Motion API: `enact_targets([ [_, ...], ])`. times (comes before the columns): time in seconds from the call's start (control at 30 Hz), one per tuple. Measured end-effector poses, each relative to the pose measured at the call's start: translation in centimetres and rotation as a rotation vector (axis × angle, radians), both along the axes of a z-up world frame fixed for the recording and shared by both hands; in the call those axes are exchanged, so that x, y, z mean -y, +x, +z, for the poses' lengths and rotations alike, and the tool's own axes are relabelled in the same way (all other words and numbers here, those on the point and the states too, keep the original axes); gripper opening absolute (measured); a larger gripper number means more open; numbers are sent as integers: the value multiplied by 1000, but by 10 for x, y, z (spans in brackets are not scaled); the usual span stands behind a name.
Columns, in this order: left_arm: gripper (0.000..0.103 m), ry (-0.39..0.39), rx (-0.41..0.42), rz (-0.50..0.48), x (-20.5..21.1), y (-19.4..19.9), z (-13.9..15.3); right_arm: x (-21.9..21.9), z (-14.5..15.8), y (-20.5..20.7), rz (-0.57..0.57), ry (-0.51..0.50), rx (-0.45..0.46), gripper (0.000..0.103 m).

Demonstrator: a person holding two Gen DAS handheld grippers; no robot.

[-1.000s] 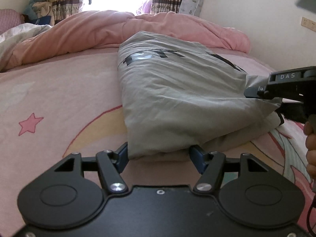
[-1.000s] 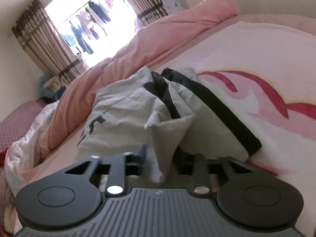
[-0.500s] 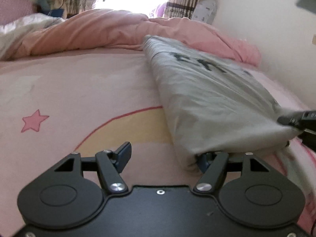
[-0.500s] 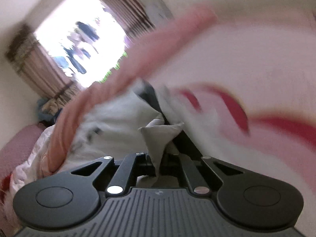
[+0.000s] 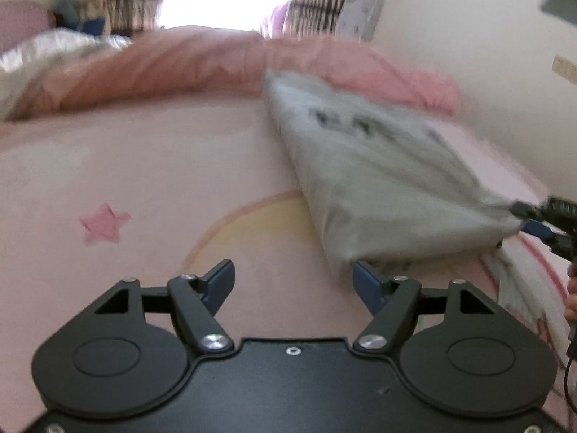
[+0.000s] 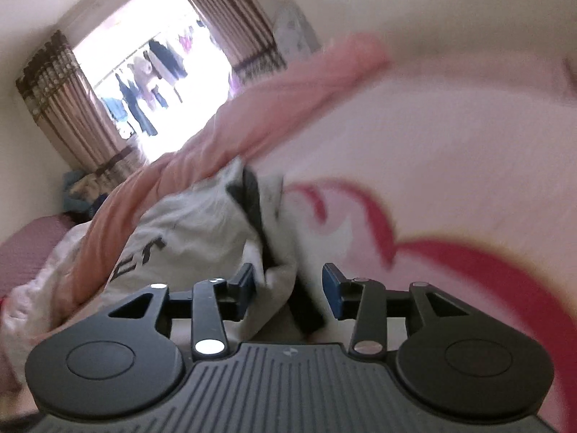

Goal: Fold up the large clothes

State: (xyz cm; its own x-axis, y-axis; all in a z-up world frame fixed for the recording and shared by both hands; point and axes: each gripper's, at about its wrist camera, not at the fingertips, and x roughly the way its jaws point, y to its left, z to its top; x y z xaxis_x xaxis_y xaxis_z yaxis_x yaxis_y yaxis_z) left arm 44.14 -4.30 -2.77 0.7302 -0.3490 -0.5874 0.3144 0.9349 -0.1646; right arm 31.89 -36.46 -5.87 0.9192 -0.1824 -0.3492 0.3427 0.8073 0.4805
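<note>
A grey garment with black lettering [image 5: 382, 180] lies folded on the pink bed, to the right in the left wrist view. My left gripper [image 5: 293, 283] is open and empty, its right finger beside the garment's near corner. My right gripper [image 6: 288, 290] is open, with a fold of the grey garment [image 6: 216, 227] and its black trim lying loose between the fingers. The right gripper also shows at the garment's far right corner in the left wrist view [image 5: 541, 216].
A pink duvet [image 5: 216, 65] is heaped along the back of the bed, with a white blanket [image 5: 47, 54] at the left. A wall [image 5: 487, 54] runs along the right side. The sheet [image 5: 144, 180] has a star and curved patterns.
My right gripper was shut on the garment's corner and has opened. My left gripper has slid left off the garment's near edge. Both views are motion-blurred.
</note>
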Motion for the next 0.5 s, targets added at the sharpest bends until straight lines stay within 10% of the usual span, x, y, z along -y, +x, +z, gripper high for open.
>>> enact_targets([
  [0.23,70,-163,73,-94,28,16,20,-53,15,9,157,-200,4,30],
  [0.5,67,-91,-3,-99,67,42,-28,-58,-19,45,93,-302,-184,5],
])
